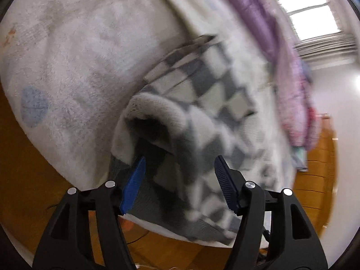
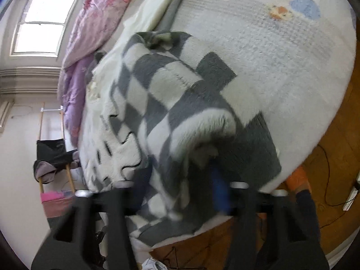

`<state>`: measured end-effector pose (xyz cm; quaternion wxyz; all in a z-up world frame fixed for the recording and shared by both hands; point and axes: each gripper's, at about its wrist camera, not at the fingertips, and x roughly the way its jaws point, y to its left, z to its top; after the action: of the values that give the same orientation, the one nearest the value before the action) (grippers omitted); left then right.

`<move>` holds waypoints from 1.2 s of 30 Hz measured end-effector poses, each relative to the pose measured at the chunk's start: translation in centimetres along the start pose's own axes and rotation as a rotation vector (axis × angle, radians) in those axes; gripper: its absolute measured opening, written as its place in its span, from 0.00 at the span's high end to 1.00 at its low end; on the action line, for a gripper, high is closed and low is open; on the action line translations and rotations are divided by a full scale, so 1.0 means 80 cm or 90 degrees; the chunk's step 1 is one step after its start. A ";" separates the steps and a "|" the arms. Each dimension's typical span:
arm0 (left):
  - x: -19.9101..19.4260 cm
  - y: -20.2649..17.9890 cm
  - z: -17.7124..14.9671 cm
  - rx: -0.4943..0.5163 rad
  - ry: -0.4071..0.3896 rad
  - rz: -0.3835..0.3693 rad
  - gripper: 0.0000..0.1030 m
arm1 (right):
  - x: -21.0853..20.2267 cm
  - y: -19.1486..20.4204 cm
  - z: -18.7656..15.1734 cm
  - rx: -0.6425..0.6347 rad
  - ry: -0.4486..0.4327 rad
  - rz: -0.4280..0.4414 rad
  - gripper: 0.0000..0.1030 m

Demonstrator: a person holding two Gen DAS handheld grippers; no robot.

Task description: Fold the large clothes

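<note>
Fleece in a grey-and-white diamond check fills the middle of both views: we see the checked blanket (image 1: 202, 103) lying on a bed covered with a white plush bedspread (image 1: 78, 51) printed with a blue heart and an orange one. In our left wrist view the blanket's long axis runs from the near bed edge at the bottom up and away toward the upper middle, its far end tapering to a dark point; in our right wrist view the same length runs from the bottom centre up toward the upper left. Its near end is rolled over into a thick curl, showing pale pile on the underside.

Our left gripper (image 1: 180, 168) stands well open, its blue ribbed pads (image 1: 135, 184) on either side of the rolled near end; the cloth lies between them, but the pads do not press on it. Our right gripper (image 2: 180, 180) is badly blurred; blanket fabric bunches between its fingers, yet we cannot tell whether the pads are pinching it or how wide they stand.

Beyond the blanket a purple and pink floral quilt (image 2: 90, 36) lies along the far side of the bed, beneath a bright window (image 2: 42, 22). Brown wooden floor (image 1: 24, 175) shows around the bed edge.
</note>
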<state>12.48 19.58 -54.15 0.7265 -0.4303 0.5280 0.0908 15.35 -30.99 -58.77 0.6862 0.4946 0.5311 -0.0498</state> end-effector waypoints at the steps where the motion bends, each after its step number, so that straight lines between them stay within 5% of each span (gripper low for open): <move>1: 0.008 0.001 0.002 -0.004 0.006 0.013 0.56 | 0.000 0.001 0.003 -0.009 0.001 -0.012 0.87; 2: 0.016 0.001 0.002 -0.004 0.014 0.021 0.89 | -0.003 0.007 0.005 -0.035 -0.003 -0.035 0.88; 6: 0.013 -0.002 -0.012 0.022 0.021 0.048 0.89 | -0.022 0.005 0.010 -0.091 -0.015 -0.091 0.89; 10: 0.040 0.026 -0.027 -0.001 0.066 0.073 0.89 | 0.015 -0.021 0.023 -0.119 0.004 -0.154 0.89; 14: 0.050 0.024 -0.016 -0.002 0.079 0.057 0.83 | 0.035 -0.022 0.033 -0.112 0.024 -0.160 0.84; 16: 0.039 0.020 -0.012 0.001 0.079 0.036 0.63 | 0.017 -0.012 0.026 -0.119 0.022 -0.167 0.79; 17: 0.030 0.018 -0.011 0.001 0.076 0.022 0.44 | 0.005 -0.003 0.021 -0.135 0.019 -0.183 0.73; 18: 0.015 0.017 -0.009 0.002 0.061 0.000 0.34 | -0.009 0.008 0.015 -0.154 0.011 -0.209 0.71; 21: -0.020 0.019 -0.003 0.027 0.014 0.002 0.34 | -0.036 0.036 -0.005 -0.202 -0.003 -0.229 0.70; 24: -0.020 0.026 0.011 0.030 0.005 0.030 0.34 | -0.031 0.091 -0.023 -0.280 -0.003 -0.177 0.71; 30: 0.008 0.028 0.051 0.037 0.006 0.072 0.34 | 0.081 0.232 -0.041 -0.428 0.017 -0.066 0.85; 33: 0.023 0.026 0.059 0.055 0.025 0.073 0.34 | 0.133 0.272 -0.037 -0.462 0.023 -0.061 0.94; 36: 0.037 0.021 0.061 0.070 0.037 0.080 0.33 | 0.199 0.294 -0.020 -0.462 0.040 -0.115 0.99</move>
<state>16.16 23.17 -57.19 0.7263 -0.3585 0.5789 0.0945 35.06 -10.66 -56.32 0.7932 0.1715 0.5762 0.0967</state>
